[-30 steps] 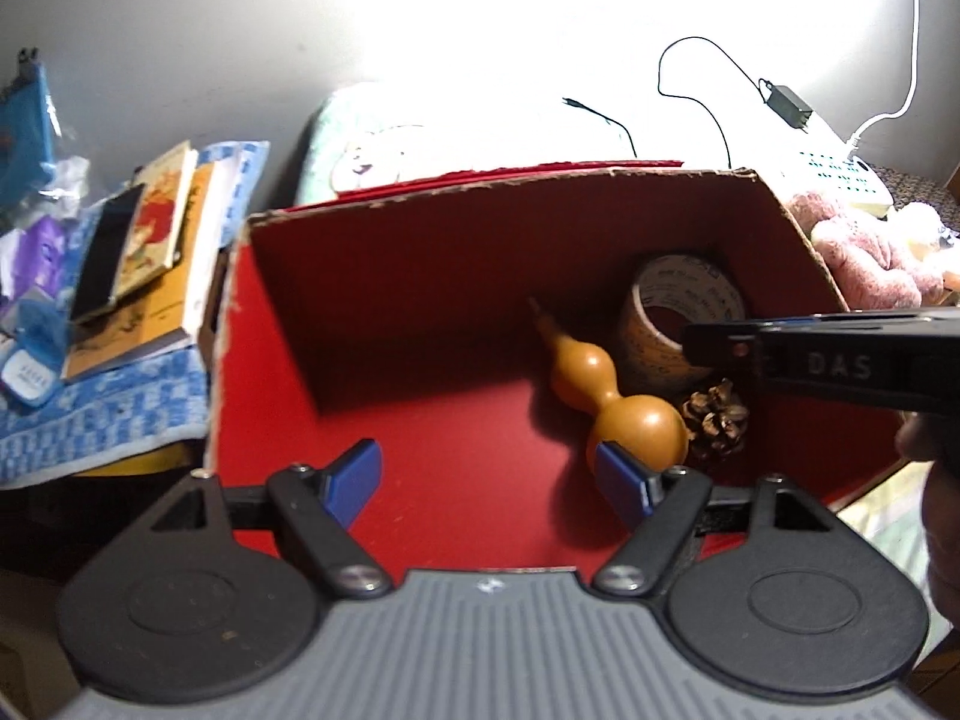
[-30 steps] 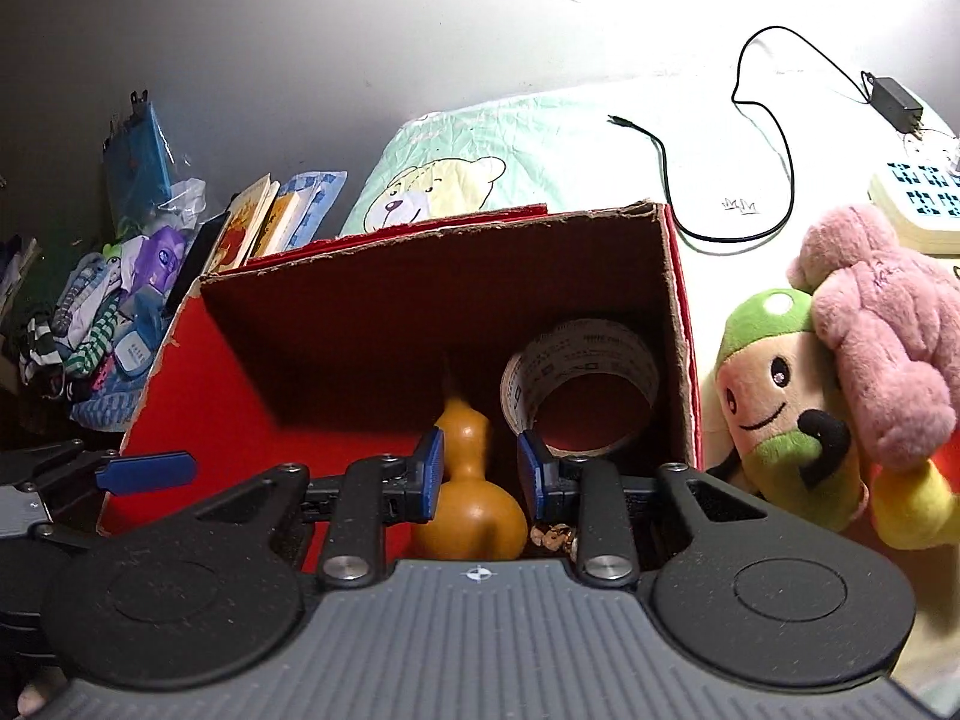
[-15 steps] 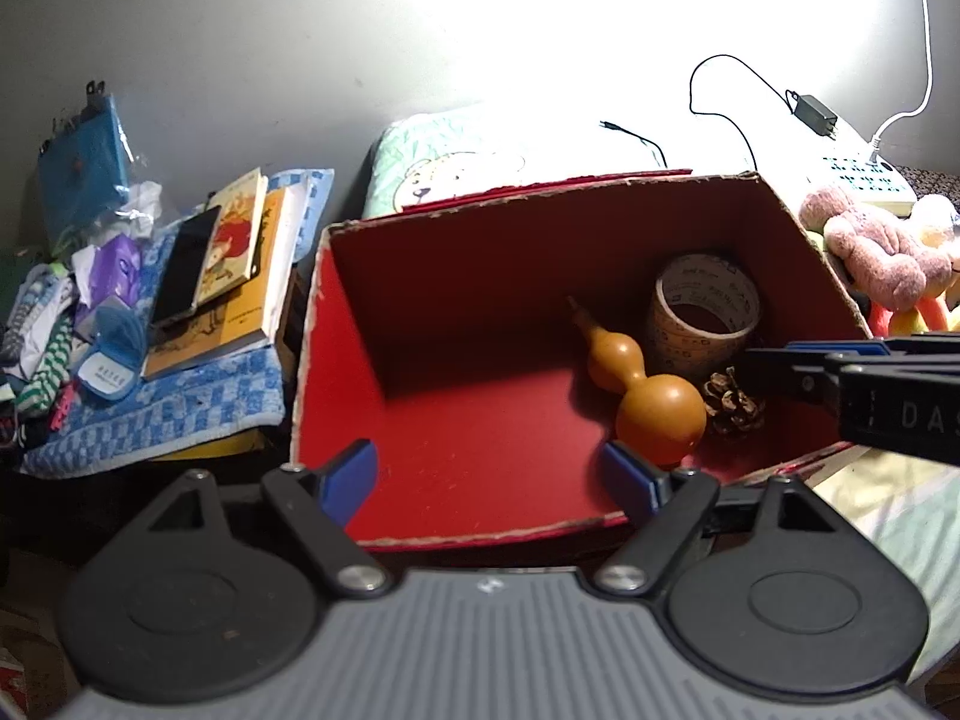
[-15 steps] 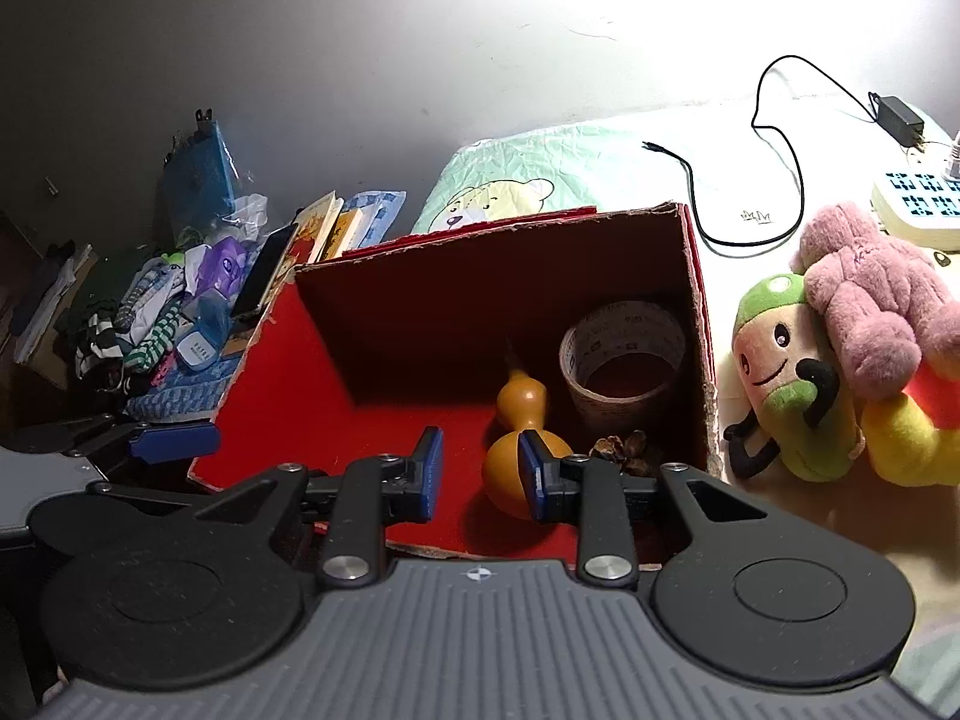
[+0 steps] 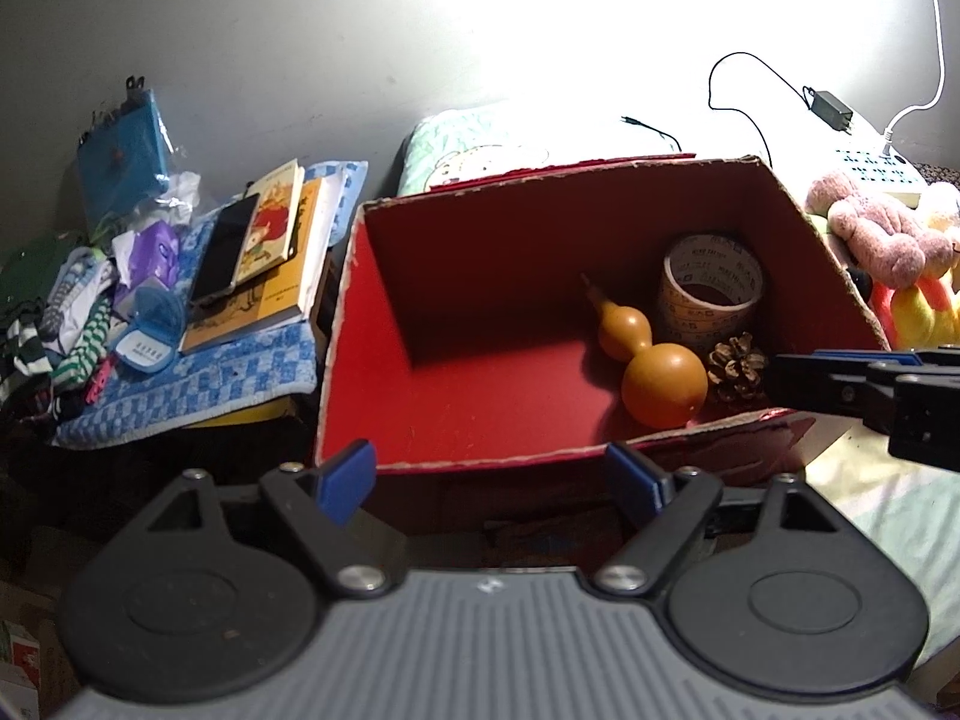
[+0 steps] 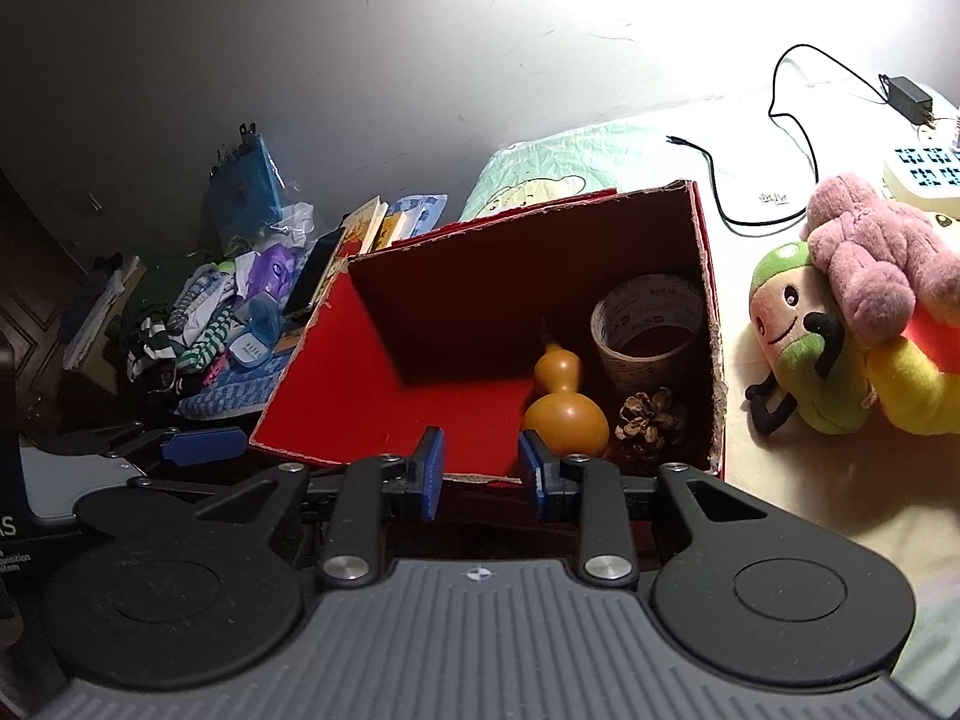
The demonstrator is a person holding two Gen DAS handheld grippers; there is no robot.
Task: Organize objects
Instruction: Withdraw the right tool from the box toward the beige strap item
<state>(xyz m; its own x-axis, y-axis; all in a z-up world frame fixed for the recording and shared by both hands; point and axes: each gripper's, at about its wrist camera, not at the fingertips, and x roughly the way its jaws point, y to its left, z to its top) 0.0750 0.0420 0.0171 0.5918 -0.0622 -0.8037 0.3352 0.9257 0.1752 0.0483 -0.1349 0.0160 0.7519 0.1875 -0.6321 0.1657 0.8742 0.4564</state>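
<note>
An open cardboard box with a red lining (image 5: 372, 324) (image 6: 336, 372) holds an orange gourd (image 5: 651, 360) (image 6: 564, 402), a roll of printed tape (image 5: 711, 291) (image 6: 651, 324) and a pine cone (image 5: 737, 366) (image 6: 651, 420), all in its right end. My left gripper (image 5: 489, 480) hangs open and wide, just short of the box's near wall, holding nothing. My right gripper (image 6: 482, 471) is open with a narrower gap, also empty, in front of the near wall by the gourd. Its black body (image 5: 840, 390) shows at the box's right corner.
Left of the box, a blue checked towel (image 5: 180, 402) carries books (image 5: 282, 252), a phone (image 5: 225, 252) and small clutter. Plush toys (image 6: 840, 312) lie right of the box on the bed. A power strip (image 6: 924, 171) and a black cable (image 6: 780, 120) sit behind.
Both grippers have drawn back and up from inside the box to just outside its near wall. The gourd, tape and pine cone stayed put.
</note>
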